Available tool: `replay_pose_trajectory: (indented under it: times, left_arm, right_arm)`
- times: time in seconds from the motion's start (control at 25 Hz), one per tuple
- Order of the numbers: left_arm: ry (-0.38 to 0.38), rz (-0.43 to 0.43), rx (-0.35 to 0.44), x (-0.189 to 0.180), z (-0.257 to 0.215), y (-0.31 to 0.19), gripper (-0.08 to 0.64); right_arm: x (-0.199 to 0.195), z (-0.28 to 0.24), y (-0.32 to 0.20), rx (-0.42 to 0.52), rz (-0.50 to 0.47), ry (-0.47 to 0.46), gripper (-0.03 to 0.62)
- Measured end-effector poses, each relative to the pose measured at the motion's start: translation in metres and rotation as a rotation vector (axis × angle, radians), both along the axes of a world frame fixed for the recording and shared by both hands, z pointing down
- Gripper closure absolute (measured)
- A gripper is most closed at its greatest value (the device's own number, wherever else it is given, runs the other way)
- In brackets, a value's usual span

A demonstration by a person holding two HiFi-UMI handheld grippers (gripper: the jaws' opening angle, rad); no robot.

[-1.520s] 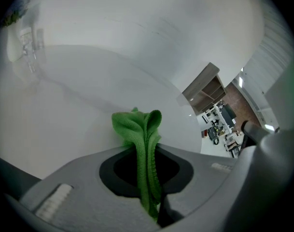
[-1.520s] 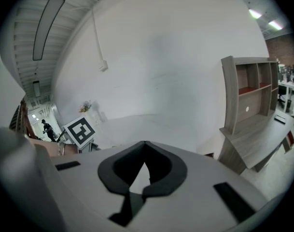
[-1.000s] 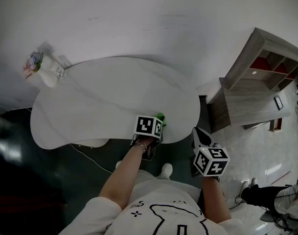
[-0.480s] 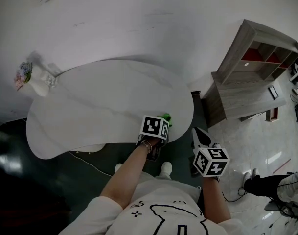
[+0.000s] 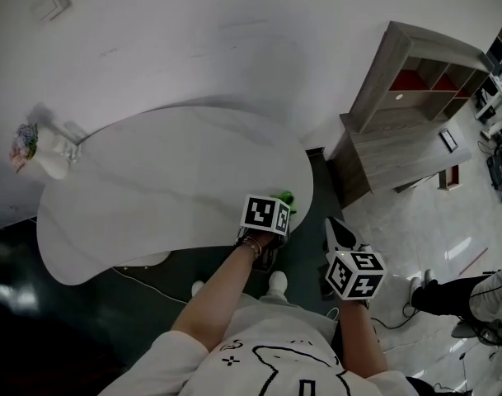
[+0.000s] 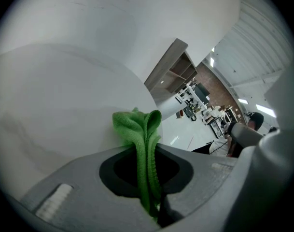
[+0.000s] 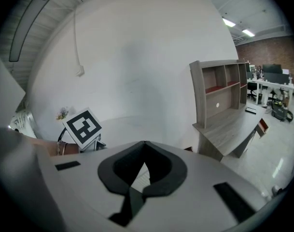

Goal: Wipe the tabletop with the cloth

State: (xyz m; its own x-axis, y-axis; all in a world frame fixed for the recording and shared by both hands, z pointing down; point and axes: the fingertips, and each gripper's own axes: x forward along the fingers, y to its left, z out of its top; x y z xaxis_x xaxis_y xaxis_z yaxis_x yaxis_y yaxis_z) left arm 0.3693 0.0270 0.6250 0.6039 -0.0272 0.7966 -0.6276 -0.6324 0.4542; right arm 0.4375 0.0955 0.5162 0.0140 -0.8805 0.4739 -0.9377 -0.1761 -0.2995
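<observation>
The white oval tabletop (image 5: 160, 180) fills the middle of the head view. My left gripper (image 5: 277, 206) is at the table's near right edge, shut on a folded green cloth (image 5: 285, 199). In the left gripper view the green cloth (image 6: 139, 134) sticks out between the closed jaws over the tabletop (image 6: 50, 95). My right gripper (image 5: 340, 231) hangs off the table to the right, above the dark floor, jaws shut with nothing in them. The right gripper view shows the left gripper's marker cube (image 7: 83, 126).
A white vase with flowers (image 5: 38, 151) stands at the table's far left end. A wooden shelf unit with a desk (image 5: 403, 114) stands to the right of the table. A cable (image 5: 147, 275) runs on the dark floor under the table's near edge.
My left gripper with the cloth has slid a little rightward along the table's near right edge. The head view has turned, shifting the table and vase leftward. The right gripper stays put.
</observation>
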Motion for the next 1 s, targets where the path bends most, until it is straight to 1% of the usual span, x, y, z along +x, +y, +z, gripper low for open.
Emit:
replay_pose_trajectory:
  times: [0.2, 0.32, 0.44, 0.64, 0.72, 0.84, 1.0]
  left_arm:
    - [0.006, 0.034, -0.002, 0.013, 0.001, 0.008, 0.511]
    - [0.028, 0.048, -0.018, 0.022, 0.000, 0.016, 0.511]
    - [0.060, 0.072, -0.053, 0.031, 0.000, 0.030, 0.511]
    - [0.117, 0.110, -0.127, 0.037, -0.003, 0.047, 0.511]
    - [0.143, 0.113, -0.145, 0.037, -0.009, 0.048, 0.511]
    - [0.171, 0.108, -0.127, 0.034, -0.022, 0.039, 0.511]
    - [0.199, 0.115, -0.072, 0.022, -0.043, 0.026, 0.511]
  right_arm:
    - [-0.004, 0.002, 0.004, -0.004, -0.009, 0.012, 0.597]
    - [0.001, 0.002, 0.007, -0.002, 0.008, 0.008, 0.597]
    - [0.004, -0.002, 0.007, 0.008, 0.023, 0.000, 0.597]
    - [-0.001, -0.008, 0.001, 0.019, 0.010, 0.010, 0.597]
    - [-0.002, -0.010, -0.001, 0.022, 0.014, 0.015, 0.597]
    - [-0.002, -0.014, -0.004, 0.031, 0.031, 0.017, 0.597]
    - [-0.009, -0.020, -0.011, 0.054, 0.064, 0.005, 0.597]
